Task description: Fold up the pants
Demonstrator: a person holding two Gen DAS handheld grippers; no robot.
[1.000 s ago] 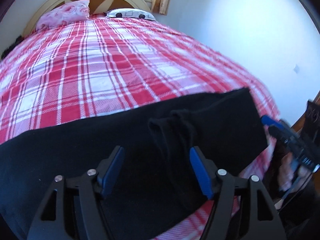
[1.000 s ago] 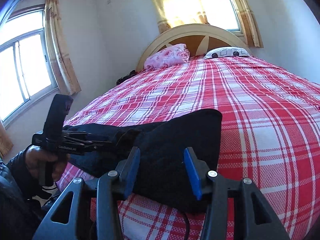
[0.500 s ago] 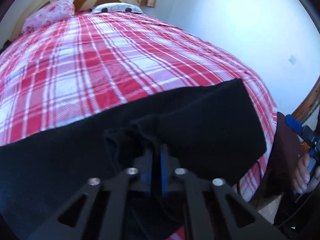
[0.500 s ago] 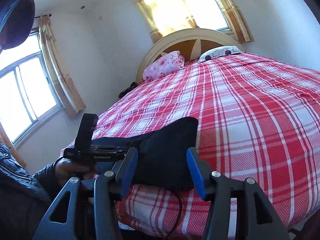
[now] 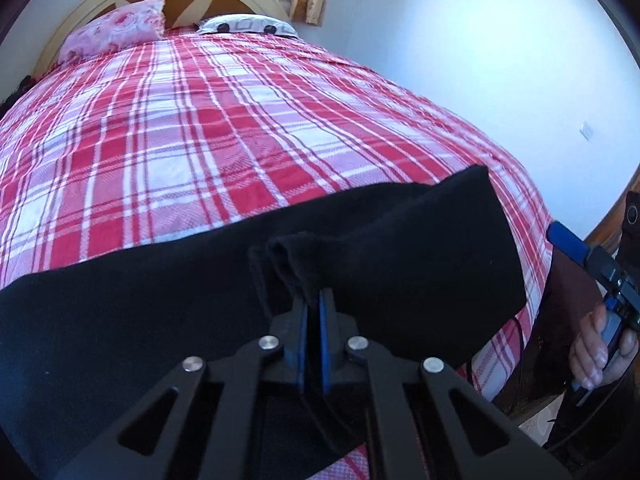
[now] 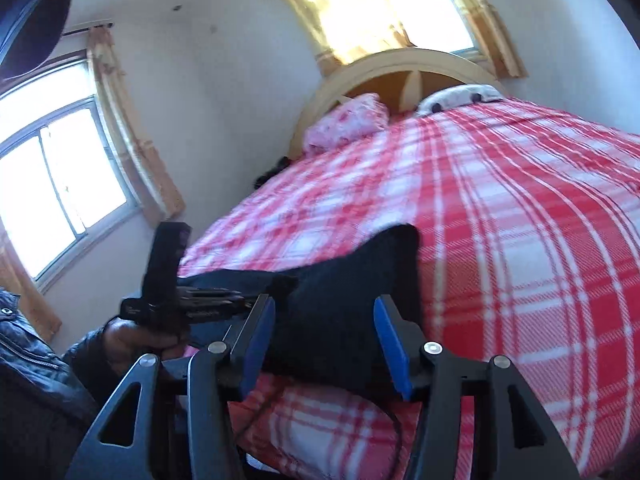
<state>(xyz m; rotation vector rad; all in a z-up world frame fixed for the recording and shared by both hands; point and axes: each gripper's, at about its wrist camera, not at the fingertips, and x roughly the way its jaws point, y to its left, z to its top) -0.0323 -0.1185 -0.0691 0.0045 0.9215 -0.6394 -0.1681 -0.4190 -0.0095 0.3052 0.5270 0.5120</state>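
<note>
A bed with a red-and-white plaid cover [image 5: 200,128] fills the room under pale walls. Left to right in the right wrist view come a bright side window [image 6: 60,184] with a tan curtain, a cream arched headboard [image 6: 384,68] below a second sunlit window, a pink floral pillow [image 6: 348,124] and a white patterned pillow [image 6: 460,96]. The black pants [image 5: 120,320] lie across the near end of the bed, reaching almost to its right edge. The left wrist view alone shows the left gripper [image 5: 313,304] pressed together, its blue pads pinching a raised fold of the pants, and at far right a hand [image 5: 600,348] grasping the other tool's handle. The right wrist view alone shows the right gripper [image 6: 324,340] spread, with the pants' end seen between its fingers but untouched, and the person's dark sleeve at lower left.
</note>
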